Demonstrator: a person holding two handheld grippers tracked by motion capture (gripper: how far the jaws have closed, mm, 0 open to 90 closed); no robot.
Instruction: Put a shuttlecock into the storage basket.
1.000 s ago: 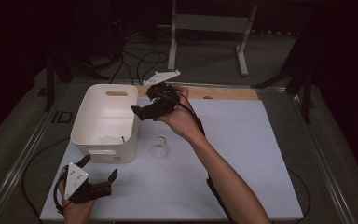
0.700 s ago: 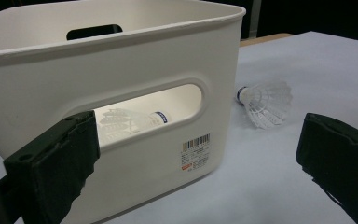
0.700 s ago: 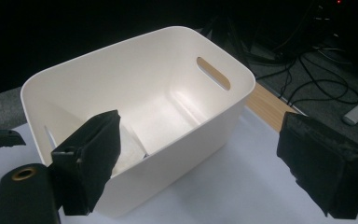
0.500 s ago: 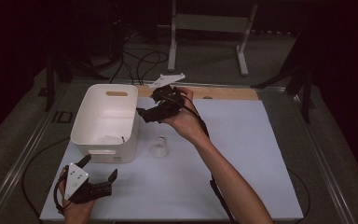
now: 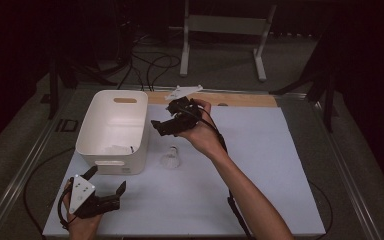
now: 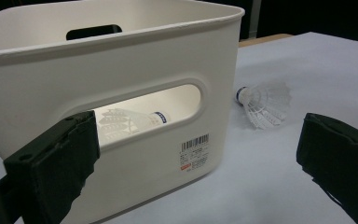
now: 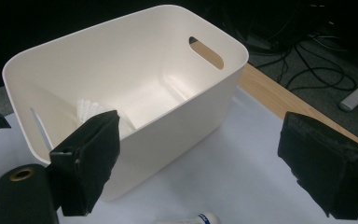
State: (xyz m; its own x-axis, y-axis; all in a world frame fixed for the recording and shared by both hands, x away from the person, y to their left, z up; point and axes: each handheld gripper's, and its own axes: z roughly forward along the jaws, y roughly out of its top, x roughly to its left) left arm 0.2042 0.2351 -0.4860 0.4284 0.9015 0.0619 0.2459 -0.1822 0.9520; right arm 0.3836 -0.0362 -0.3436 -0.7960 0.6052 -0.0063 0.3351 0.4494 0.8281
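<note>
Plainly, white bin bears barcode sticker.

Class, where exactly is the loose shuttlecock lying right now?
In the high view, the shuttlecock lies on the white mat just right of the white bin.

One shuttlecock lies in the bin; another apparently just right of it.

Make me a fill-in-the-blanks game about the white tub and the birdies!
1. One shuttlecock lies inside the white ____.
2. The other shuttlecock lies on the white table, ____ the tub.
3. The right claw hangs in the air with its jaws ____.
4. The left claw holds ____.

Missing words: tub; outside; open; nothing
</note>
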